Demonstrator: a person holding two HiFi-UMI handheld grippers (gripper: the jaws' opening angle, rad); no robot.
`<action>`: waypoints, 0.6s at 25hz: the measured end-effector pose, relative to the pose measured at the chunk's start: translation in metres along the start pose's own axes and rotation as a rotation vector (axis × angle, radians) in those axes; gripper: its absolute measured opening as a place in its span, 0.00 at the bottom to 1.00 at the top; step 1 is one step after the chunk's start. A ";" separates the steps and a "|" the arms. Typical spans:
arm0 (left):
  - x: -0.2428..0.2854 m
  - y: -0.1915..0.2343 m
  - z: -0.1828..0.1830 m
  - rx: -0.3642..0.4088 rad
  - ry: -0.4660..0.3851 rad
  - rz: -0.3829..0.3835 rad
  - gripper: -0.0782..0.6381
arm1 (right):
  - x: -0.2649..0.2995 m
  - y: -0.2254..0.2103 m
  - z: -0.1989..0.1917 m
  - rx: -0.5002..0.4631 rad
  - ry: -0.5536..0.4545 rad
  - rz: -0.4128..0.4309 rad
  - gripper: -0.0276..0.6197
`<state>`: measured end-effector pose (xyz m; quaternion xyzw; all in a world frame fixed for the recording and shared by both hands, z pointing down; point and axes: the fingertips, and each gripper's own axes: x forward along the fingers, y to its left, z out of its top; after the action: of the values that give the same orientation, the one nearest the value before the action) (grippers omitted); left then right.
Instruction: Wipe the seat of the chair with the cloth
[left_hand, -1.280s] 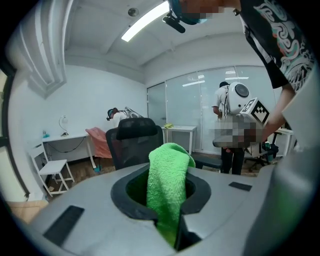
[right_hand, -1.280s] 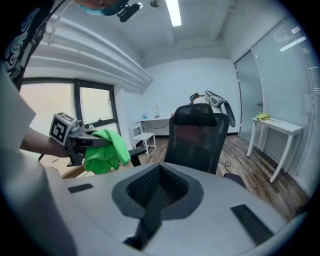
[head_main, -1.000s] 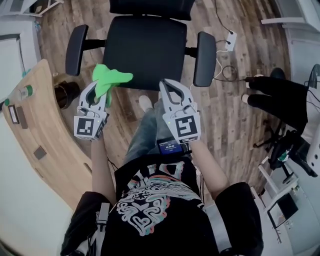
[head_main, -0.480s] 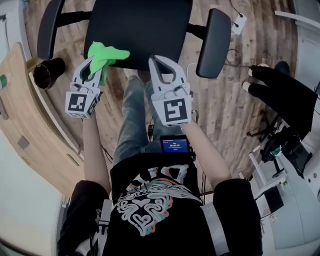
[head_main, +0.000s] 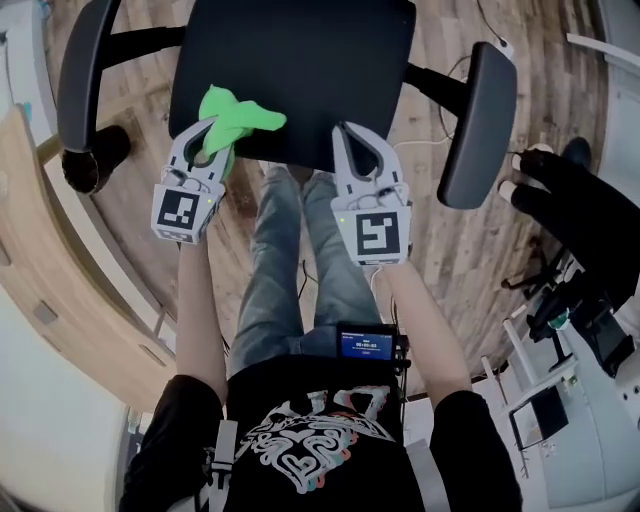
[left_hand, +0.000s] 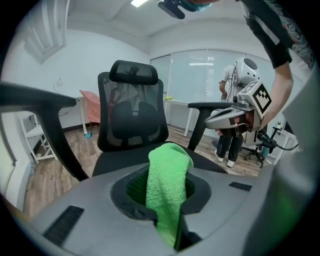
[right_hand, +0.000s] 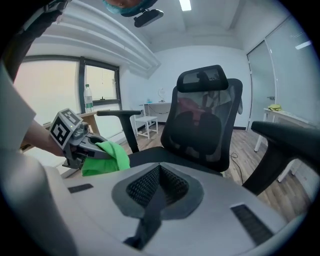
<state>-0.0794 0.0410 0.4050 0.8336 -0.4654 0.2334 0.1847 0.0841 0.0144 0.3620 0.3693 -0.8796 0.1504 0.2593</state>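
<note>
Wood-plank floor all around, a pale desk curving along at my nine o'clock, and the black chair seat is sitting dead ahead at twelve, its backrest upright at the far side. I'm carrying the green cloth in the left gripper, jaws clenched on it, a folded lobe sticking out past the tips and the rest trailing back between them. It's hovering at the seat's front edge, toward eleven o'clock. From the right gripper view it looks raised off the fabric rather than pressed down, though I can't be sure of contact. The right gripper is riding alongside at one o'clock, jaws drawn together with nothing between them, near the same front edge.

So I'm reading this as the approach, with wiping not yet begun. To do it well I'm thinking: tip the left gripper down so the free lobe lies flat on the seat, not the hard jaw tips. Then sweep from the front edge toward twelve, lane by lane, across to the armrest at two o'clock. I'm also wanting the right gripper out of the sweep path
</note>
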 end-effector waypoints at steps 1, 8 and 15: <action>0.002 0.001 -0.006 -0.002 0.007 -0.010 0.19 | 0.003 0.000 -0.003 -0.003 0.011 -0.010 0.04; 0.012 0.003 -0.039 -0.031 0.065 -0.060 0.19 | 0.028 0.002 -0.024 -0.009 0.034 -0.039 0.04; 0.020 0.007 -0.053 -0.040 0.084 -0.094 0.19 | 0.036 0.006 -0.042 0.011 0.076 -0.081 0.04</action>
<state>-0.0873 0.0514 0.4608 0.8401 -0.4221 0.2499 0.2316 0.0726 0.0169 0.4167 0.4000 -0.8526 0.1585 0.2965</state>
